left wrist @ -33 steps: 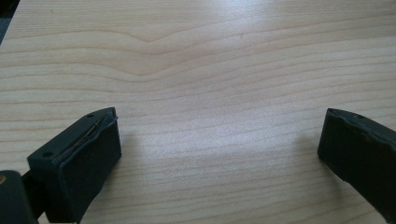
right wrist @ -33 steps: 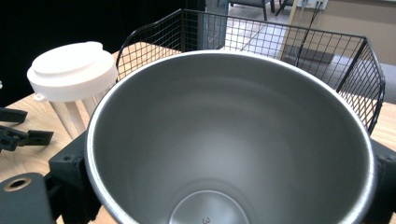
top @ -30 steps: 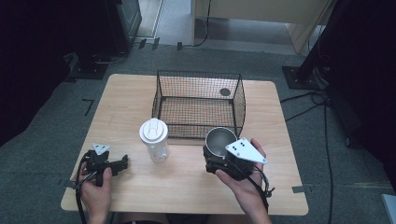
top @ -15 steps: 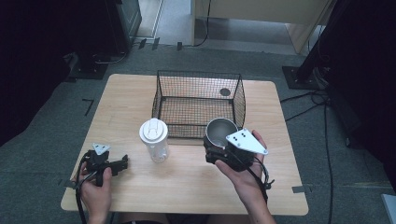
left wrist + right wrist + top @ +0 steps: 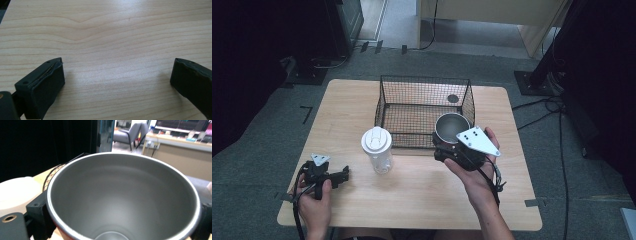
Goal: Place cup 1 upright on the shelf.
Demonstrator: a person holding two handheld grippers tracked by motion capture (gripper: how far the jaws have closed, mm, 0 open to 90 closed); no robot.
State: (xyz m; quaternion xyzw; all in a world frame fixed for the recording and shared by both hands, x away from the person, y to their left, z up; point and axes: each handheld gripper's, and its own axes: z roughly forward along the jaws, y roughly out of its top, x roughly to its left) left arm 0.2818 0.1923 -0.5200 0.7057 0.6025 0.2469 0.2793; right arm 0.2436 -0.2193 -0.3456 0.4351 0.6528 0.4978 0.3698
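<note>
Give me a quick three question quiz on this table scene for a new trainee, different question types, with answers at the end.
1. True or false: the round silver metal cup is gripped by the right tool.
2. Which is open with nothing between its jaws? A) left tool B) right tool
3. What stands left of the black wire mesh basket's front corner?

Key: 1 true; 2 A; 3 the clear plastic bottle with a white lid.

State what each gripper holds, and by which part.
The right gripper holds the metal cup by its sides, just below the rim. The left gripper holds nothing; its jaws stand open over the table.
</note>
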